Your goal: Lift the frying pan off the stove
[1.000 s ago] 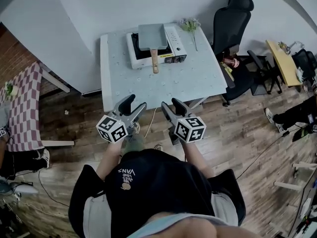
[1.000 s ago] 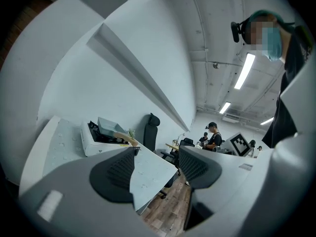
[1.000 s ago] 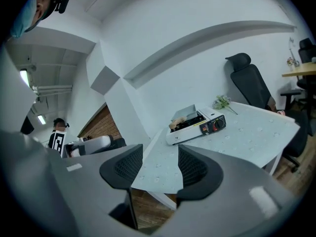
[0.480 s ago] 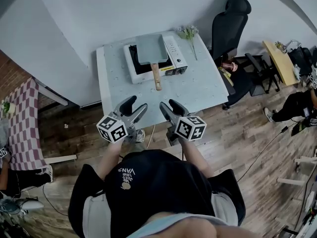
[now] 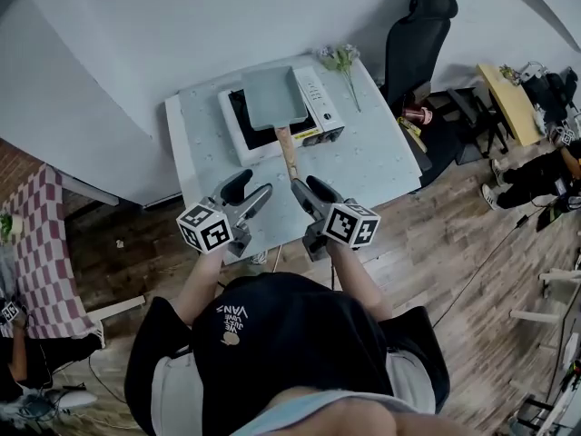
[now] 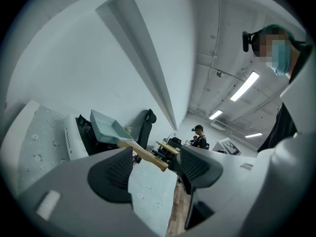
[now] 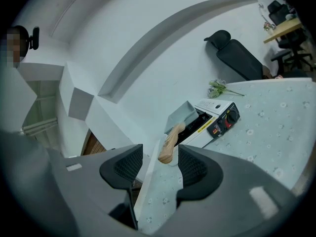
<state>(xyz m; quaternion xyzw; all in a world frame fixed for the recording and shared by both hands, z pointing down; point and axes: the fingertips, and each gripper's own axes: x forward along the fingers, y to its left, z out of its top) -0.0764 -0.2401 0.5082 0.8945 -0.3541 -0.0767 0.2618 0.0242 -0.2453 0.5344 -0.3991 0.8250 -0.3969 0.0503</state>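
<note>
A square grey-green frying pan (image 5: 272,96) sits on a white portable stove (image 5: 238,134) on the pale table (image 5: 381,157). Its wooden handle (image 5: 287,153) points toward me. Both grippers are held level over the table's near edge, short of the handle. My left gripper (image 5: 247,189) is open and its jaws have just been opening, with nothing between them. My right gripper (image 5: 307,189) is also open and empty. In the left gripper view the pan (image 6: 106,127) and handle (image 6: 145,157) lie ahead. The right gripper view lines the handle (image 7: 169,142) up between its jaws, well beyond them.
A sprig of flowers (image 5: 340,59) lies on the table right of the stove. A black office chair (image 5: 413,44) stands at the table's far right. A wooden desk (image 5: 508,98) is further right, and a checkered cloth (image 5: 45,252) at the left. Wood floor lies below.
Both grippers have moved forward, from over the floor to over the table's near edge. The pan and stove now appear closer to the jaw tips.
</note>
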